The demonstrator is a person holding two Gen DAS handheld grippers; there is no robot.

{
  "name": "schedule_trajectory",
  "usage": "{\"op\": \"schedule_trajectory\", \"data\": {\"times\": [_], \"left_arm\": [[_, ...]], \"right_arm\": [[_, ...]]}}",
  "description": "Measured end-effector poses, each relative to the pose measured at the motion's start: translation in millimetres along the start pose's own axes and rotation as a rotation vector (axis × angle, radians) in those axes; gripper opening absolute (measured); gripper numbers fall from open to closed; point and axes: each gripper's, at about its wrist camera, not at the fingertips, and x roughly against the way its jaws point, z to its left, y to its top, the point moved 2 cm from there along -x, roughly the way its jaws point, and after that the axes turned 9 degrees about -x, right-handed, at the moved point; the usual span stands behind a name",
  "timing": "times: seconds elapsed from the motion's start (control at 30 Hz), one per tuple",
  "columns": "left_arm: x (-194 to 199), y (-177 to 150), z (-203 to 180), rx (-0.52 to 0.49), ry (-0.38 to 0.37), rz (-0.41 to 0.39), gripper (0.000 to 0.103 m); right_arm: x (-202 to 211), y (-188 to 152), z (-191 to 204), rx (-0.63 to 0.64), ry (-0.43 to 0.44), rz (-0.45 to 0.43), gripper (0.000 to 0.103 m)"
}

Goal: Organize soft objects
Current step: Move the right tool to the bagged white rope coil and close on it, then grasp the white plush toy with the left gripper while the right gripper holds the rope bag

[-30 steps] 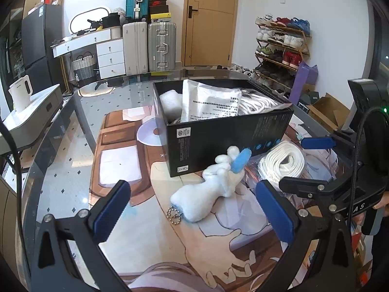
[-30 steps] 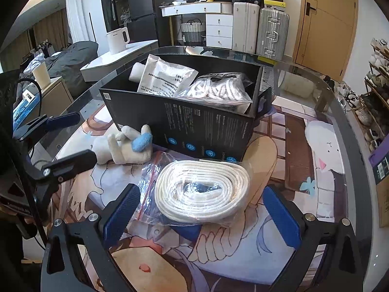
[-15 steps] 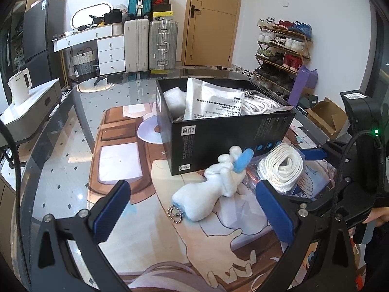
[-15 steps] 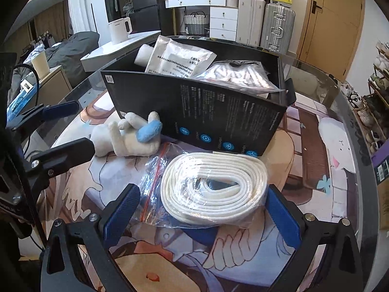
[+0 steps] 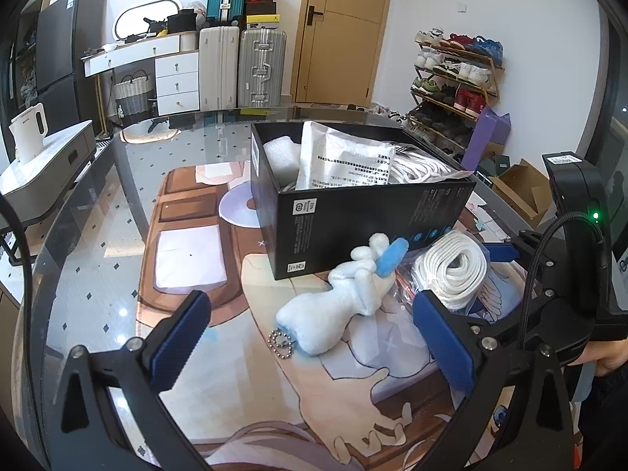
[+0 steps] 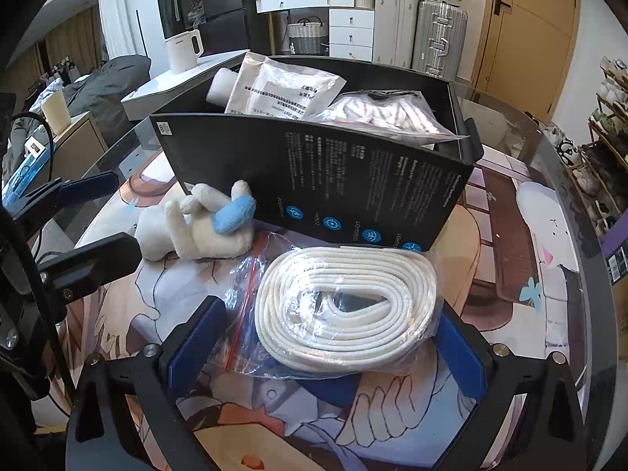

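Two soft things are lying on the table mat in front of the black box (image 6: pixel 314 180): a white plush toy (image 5: pixel 341 298) with a blue ear, and a coil of white rope in a clear bag (image 6: pixel 345 310). The box is already holding a white printed pouch (image 5: pixel 345 161), a foam roll (image 5: pixel 280 157) and another bag of rope (image 6: pixel 384 115).

The right gripper (image 6: pixel 322 347) is sitting low around the bagged rope. Its blue pads are spread wide, one on the left side of the coil and one on the right side, very close to the bag. It is not squeezing yet. The rope is lying just in front of the near wall of the box, touching it or almost touching it.

The left gripper (image 5: pixel 314 337) is hanging over the plush toy with its pads wide apart too, and it is holding nothing. The toy is lying between the pads but farther out, with its bead chain (image 5: pixel 280 340) pointing near.

I think the rope is being picked right now. Next, the right pads need to close gently on the coil, lift it above the box wall, and drop it inside. The bag looks slippery, so the squeeze should catch the rope, not just loose plastic.
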Motion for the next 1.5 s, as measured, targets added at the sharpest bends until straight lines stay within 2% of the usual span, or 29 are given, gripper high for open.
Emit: {"op": "schedule_trajectory", "data": {"times": [0.07,0.17,0.3,0.5,0.57,0.97,1.13,1.3,1.5], "left_arm": [[0,0,0,-0.002,-0.002,0.001,0.103],[0,0,0,-0.003,-0.001,0.001,0.103],[-1,0,0,-0.003,-0.002,0.002,0.103],[-2,-2,-2,-0.011,0.004,0.012,0.103],[-2,-1,-2,-0.011,0.003,0.013,0.103],[-6,-1,-4,-0.013,0.006,0.033,0.103],[-16,1,-6,-0.024,0.039,0.086,0.103],[-24,4,-16,-0.083,0.06,0.125,0.103],[-36,7,-26,-0.116,0.032,0.163,0.1]], "right_arm": [[0,0,-1,-0.002,-0.002,-0.003,0.099],[2,0,-6,-0.011,-0.002,-0.014,0.089],[5,-2,-9,-0.004,0.004,-0.014,0.08],[12,-7,-10,0.027,0.045,-0.021,0.062],[15,-8,-13,0.029,0.051,-0.021,0.058],[41,-5,-34,0.0,0.08,-0.065,0.055],[44,-3,-33,0.006,0.081,-0.069,0.055],[44,-6,-32,0.009,0.087,-0.069,0.055],[44,-5,-34,-0.001,0.083,-0.068,0.055]]}}
